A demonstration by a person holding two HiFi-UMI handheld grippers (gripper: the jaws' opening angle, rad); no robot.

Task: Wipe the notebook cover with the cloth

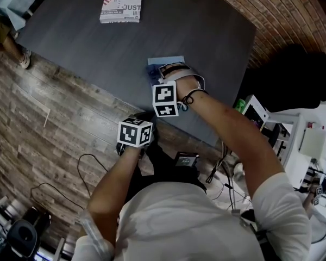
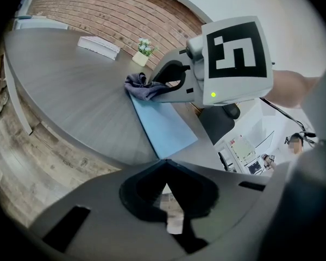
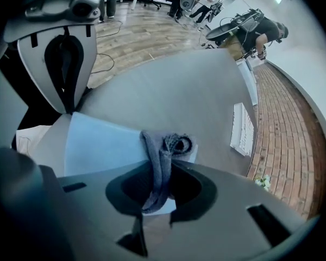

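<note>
A light blue notebook (image 1: 165, 61) lies flat near the front edge of the dark grey table (image 1: 98, 42). My right gripper (image 1: 168, 72) hovers over it, shut on a crumpled dark grey-blue cloth (image 3: 158, 167) whose bunched end rests on the notebook's cover (image 3: 100, 145). The left gripper view shows that cloth (image 2: 143, 86) at the notebook's (image 2: 165, 125) far end, under the right gripper's fingers (image 2: 171, 83). My left gripper (image 2: 164, 167) is held off the table's near edge, shut, with nothing between its jaws. Its marker cube (image 1: 135, 132) shows below the table edge.
A printed white book (image 1: 121, 1) and a small potted plant (image 2: 143, 50) stand at the table's far side. A black chair (image 1: 293, 80) and white equipment (image 1: 309, 145) are to the right. Wooden floor with cables (image 1: 60, 162) lies on the left.
</note>
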